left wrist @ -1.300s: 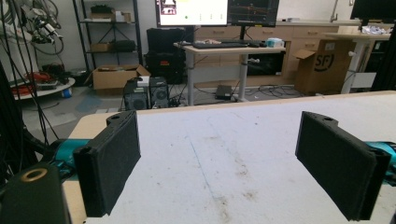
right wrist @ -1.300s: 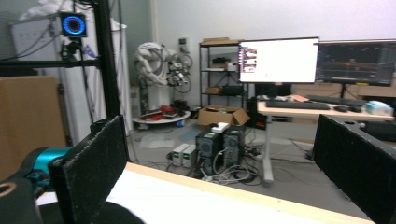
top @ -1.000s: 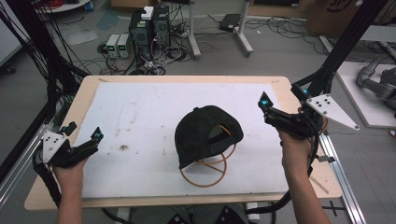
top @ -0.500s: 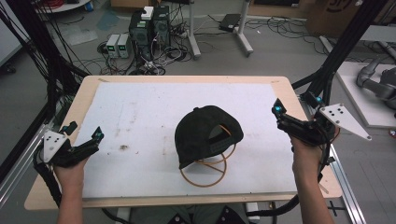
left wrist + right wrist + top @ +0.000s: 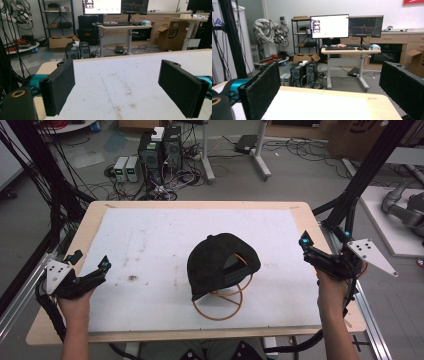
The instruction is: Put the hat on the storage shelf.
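Black cap [image 5: 220,262] and tan wire stand [image 5: 220,304] sitting at the middle of the white work mat.

The cap, a dark fabric baseball style with a rounded crown, is resting tilted on the mat, its crown leaning toward the far left and its open back facing the near right, where a curved strap is spanning the gap. Its brim is pointing down toward the near edge. The stand, a thin ring of tan wire crossed by curved spokes, is lying flat just beneath and in front of the cap, partly covered by it and touching it.
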Demonstrator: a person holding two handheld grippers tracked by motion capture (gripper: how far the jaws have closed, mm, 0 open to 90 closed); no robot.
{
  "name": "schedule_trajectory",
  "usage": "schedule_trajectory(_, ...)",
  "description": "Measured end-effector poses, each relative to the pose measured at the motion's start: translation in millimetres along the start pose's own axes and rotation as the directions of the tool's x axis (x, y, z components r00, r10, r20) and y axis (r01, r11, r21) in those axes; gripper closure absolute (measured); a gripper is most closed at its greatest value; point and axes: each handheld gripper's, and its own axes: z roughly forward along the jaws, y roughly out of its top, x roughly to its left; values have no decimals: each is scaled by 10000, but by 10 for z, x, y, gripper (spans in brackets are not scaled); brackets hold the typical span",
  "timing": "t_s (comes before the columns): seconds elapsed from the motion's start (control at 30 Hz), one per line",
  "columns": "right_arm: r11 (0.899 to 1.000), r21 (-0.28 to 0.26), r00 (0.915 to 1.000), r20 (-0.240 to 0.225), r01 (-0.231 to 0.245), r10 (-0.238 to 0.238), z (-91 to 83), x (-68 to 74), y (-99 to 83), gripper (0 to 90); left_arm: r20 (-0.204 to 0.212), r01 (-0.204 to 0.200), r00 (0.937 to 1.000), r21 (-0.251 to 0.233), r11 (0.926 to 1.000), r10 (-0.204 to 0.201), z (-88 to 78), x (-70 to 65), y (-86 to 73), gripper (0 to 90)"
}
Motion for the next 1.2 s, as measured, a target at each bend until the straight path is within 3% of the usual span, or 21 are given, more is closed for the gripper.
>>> schedule_trajectory(0.43,9981,194,9980,235,-590,585,102,-292,-465,33,12,-3,10000,-13,10000,3,11,-5,-2,142)
schedule_trajectory(0.73,9981,391,9986,247,-481,471,148,-318,-709,33,-1,9,10000,-60,10000,-9,3,3,6,142)
schedule_trajectory(1.2,9965,672,9987,60,-505,502,170,-325,-930,33,46,-11,10000,-88,10000,11,14,9,9,142)
